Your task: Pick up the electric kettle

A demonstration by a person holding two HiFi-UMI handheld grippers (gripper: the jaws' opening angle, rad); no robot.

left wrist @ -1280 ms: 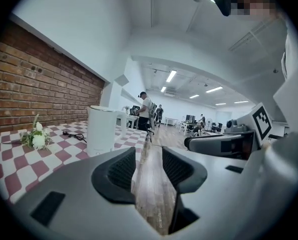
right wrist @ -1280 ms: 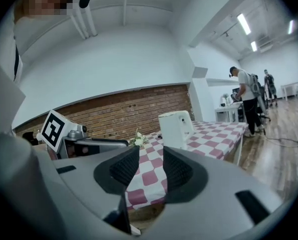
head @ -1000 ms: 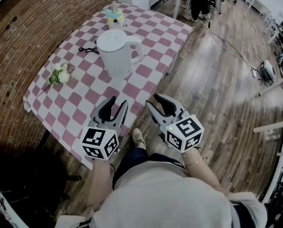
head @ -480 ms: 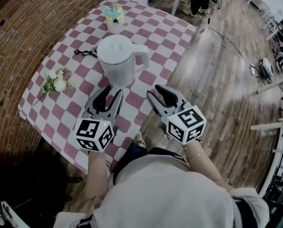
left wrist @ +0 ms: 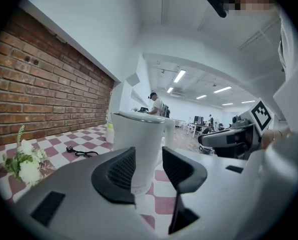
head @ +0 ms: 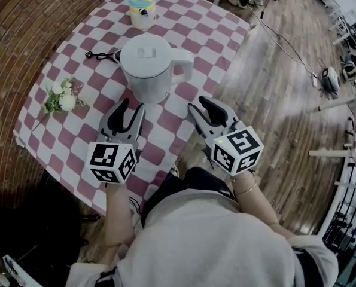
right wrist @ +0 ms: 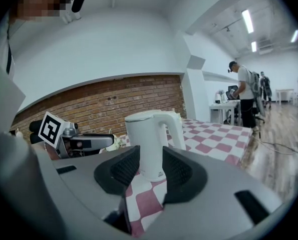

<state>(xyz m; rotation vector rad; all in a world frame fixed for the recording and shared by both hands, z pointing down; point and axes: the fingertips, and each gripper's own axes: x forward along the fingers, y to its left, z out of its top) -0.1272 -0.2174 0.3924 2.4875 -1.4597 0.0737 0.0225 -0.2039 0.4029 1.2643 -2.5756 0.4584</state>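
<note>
On the checked table (head: 76, 142) the white kettle (head: 146, 64) stands upright, near the middle of the cloth, with its lid closed. Its handle (head: 186, 61) is on the right side of the body. To the left of it lie some small flowers (head: 61, 97), a thin black cord (head: 100, 55) lies at its far-left side, and a small colourful cup (head: 140, 11) stands well apart at the far end.

Both grippers hover at the near side of the kettle and touch nothing. The left gripper (head: 130, 106) has its jaws spread a little, with only air between the pads. The right gripper (head: 198, 103) also has its jaws apart and empty. Each one looks at the kettle through its own gap, but the kettle is not yet between the pads.

The step in hand seems to be the approach. I think the right gripper is better placed for the handle, because it is on the same side. It should probably go forward until the upright part of the handle sits deep between the pads, and only then close. The left jaws look too narrow for the wide body, so this gripper can perhaps only steady the kettle. A grip too low on the handle may let the kettle tip.
</note>
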